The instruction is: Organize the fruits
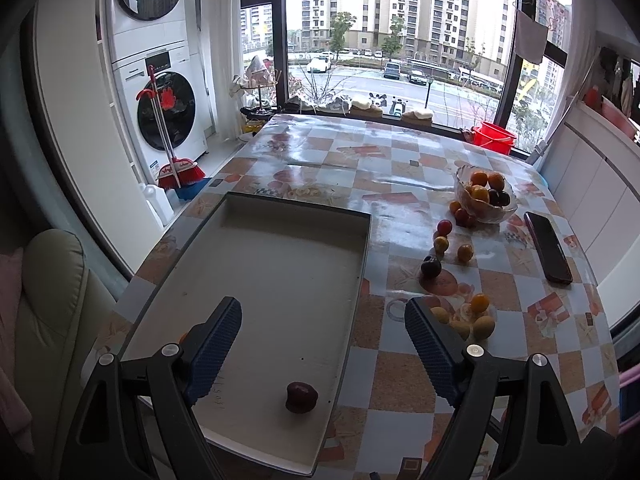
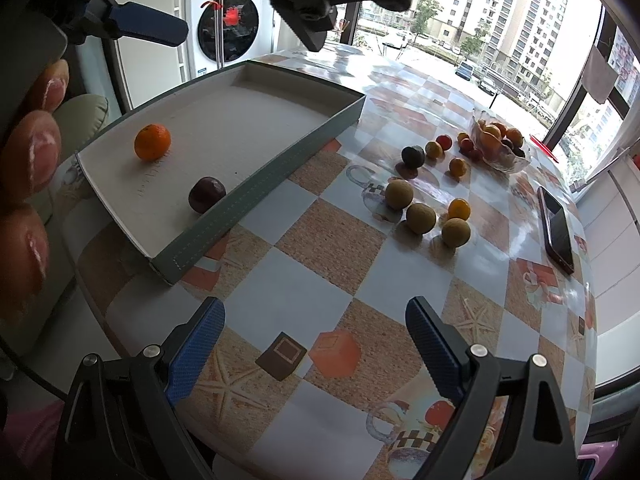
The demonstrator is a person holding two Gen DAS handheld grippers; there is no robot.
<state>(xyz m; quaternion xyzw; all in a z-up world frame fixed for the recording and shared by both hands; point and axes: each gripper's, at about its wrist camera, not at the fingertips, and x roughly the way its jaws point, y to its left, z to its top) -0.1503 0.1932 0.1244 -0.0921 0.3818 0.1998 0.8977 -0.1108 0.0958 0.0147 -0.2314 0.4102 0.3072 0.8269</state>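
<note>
Jaws spread both grippers; round orange, dark plum in shallow rectangular tray.

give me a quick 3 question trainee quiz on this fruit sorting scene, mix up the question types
1. True or false: the tray already holds an orange and a dark plum.
2. Multiple choice: the phone lies A) in the tray, B) on the table right of the loose fruit, C) in the glass bowl.
3. Fill in: both the left tongs and right tongs are ____ and hold nothing.

Key: 1 true; 2 B; 3 open.
</note>
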